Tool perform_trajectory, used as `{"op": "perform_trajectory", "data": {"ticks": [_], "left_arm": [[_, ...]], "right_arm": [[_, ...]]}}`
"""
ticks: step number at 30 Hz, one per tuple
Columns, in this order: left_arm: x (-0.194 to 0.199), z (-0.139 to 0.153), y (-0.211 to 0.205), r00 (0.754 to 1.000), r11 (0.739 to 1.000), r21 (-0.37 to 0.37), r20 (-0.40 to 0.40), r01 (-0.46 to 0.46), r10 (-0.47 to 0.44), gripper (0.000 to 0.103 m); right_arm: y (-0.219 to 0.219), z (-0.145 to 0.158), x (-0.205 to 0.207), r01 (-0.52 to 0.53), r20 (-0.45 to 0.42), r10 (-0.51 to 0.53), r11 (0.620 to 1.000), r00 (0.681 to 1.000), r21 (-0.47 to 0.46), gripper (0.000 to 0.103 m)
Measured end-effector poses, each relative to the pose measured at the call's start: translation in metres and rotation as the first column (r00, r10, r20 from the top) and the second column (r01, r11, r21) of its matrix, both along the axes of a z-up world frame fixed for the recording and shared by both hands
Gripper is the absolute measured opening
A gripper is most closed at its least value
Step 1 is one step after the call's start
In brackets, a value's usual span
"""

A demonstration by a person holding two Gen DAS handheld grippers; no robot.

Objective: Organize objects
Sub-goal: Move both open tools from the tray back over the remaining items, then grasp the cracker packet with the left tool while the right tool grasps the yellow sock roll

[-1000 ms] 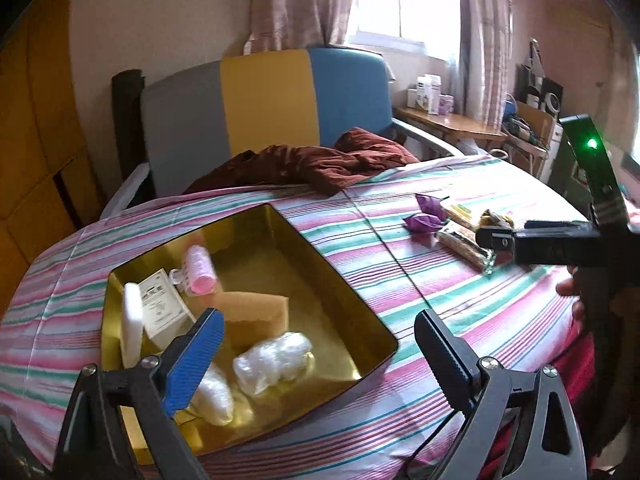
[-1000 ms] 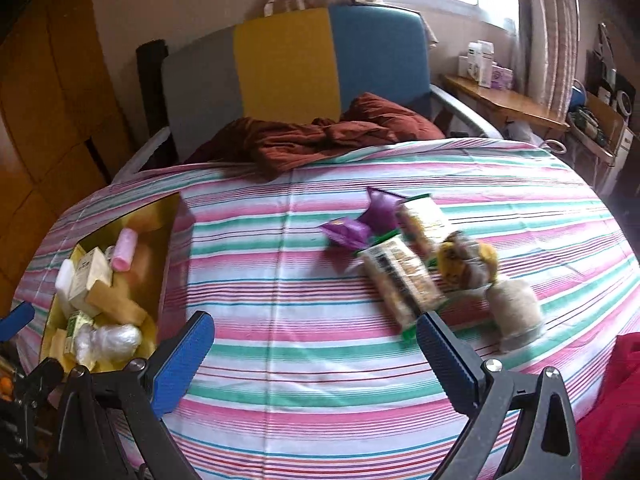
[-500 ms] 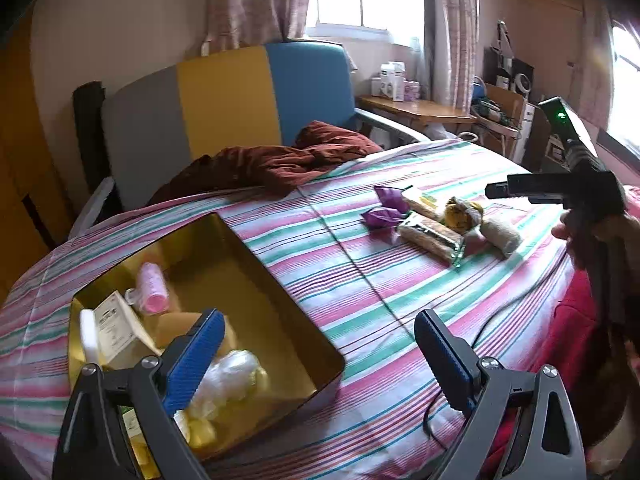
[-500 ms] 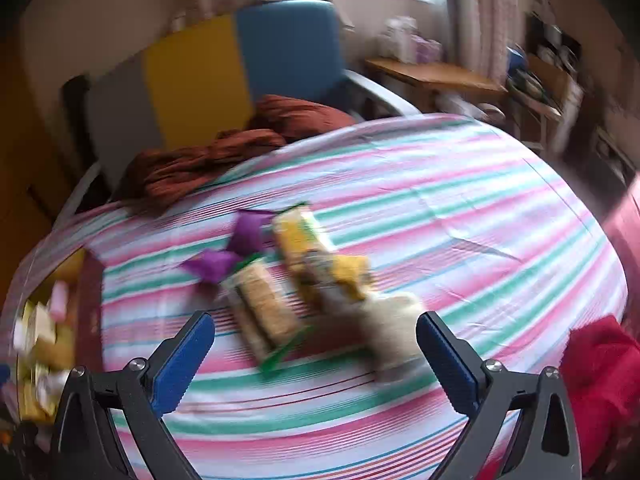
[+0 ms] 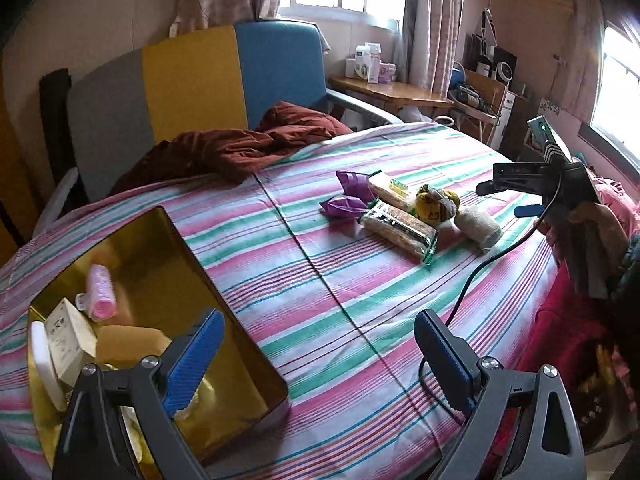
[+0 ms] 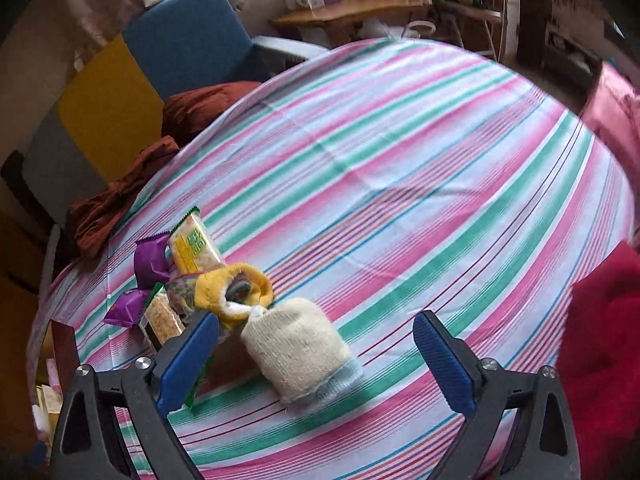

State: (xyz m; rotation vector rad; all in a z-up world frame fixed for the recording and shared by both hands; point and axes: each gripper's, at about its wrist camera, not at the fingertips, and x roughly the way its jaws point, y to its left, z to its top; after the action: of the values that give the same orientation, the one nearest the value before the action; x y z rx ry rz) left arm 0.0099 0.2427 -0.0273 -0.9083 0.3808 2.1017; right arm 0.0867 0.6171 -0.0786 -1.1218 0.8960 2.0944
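Note:
A gold tin box point(image 5: 224, 304) sits on the striped table at the left, holding a pink roller point(image 5: 101, 291), small cartons and wrapped items. My left gripper point(image 5: 320, 364) is open and empty, hovering over the box's near right corner. A pile lies mid-table: purple packets point(image 5: 348, 196), two cracker packs point(image 5: 400, 230), a yellow sock roll point(image 5: 434, 204) and a cream sock roll point(image 5: 478, 226). My right gripper point(image 6: 316, 364) is open and empty, just above the cream sock roll point(image 6: 298, 356). The right gripper also shows in the left wrist view point(image 5: 516, 196).
A brown cloth point(image 5: 236, 148) lies at the table's far edge against a grey, yellow and blue chair point(image 5: 192, 80). A black cable point(image 5: 476, 276) trails over the table's right side. A red garment point(image 6: 604, 344) hangs at the near right edge.
My right gripper has swung right and forward, closing in on the sock rolls. My left gripper has pulled back and turned right, away from the box's inside. Both stay open.

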Motion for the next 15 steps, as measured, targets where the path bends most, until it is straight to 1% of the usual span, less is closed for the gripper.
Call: {"op": "perform_trajectory", "data": {"ticks": [3,6,7,9,15], "left_arm": [[-0.005,-0.004,0.01,1.0,1.0,-0.007,0.019,0.006,-0.006,0.096],[-0.011,-0.006,0.02,0.998,1.0,-0.003,0.06,0.007,-0.007,0.096],[-0.013,-0.006,0.024,0.997,1.0,0.003,0.076,0.008,-0.008,0.096],[-0.016,-0.006,0.032,0.995,1.0,0.008,0.094,0.015,-0.016,0.096],[-0.019,-0.006,0.055,0.993,0.999,0.006,0.107,0.047,-0.047,0.096]], "right_arm": [[0.0,-0.005,-0.003,-0.012,0.011,0.013,1.0,1.0,-0.018,0.097],[-0.001,-0.019,-0.011,-0.034,0.066,0.039,0.997,0.997,-0.071,0.094],[-0.002,-0.022,-0.013,-0.039,0.085,0.045,0.996,0.995,-0.075,0.093],[-0.003,-0.024,-0.015,-0.053,0.093,0.06,0.995,0.994,-0.08,0.093],[-0.006,-0.031,-0.022,-0.069,0.137,0.08,0.994,0.987,-0.083,0.092]]}}
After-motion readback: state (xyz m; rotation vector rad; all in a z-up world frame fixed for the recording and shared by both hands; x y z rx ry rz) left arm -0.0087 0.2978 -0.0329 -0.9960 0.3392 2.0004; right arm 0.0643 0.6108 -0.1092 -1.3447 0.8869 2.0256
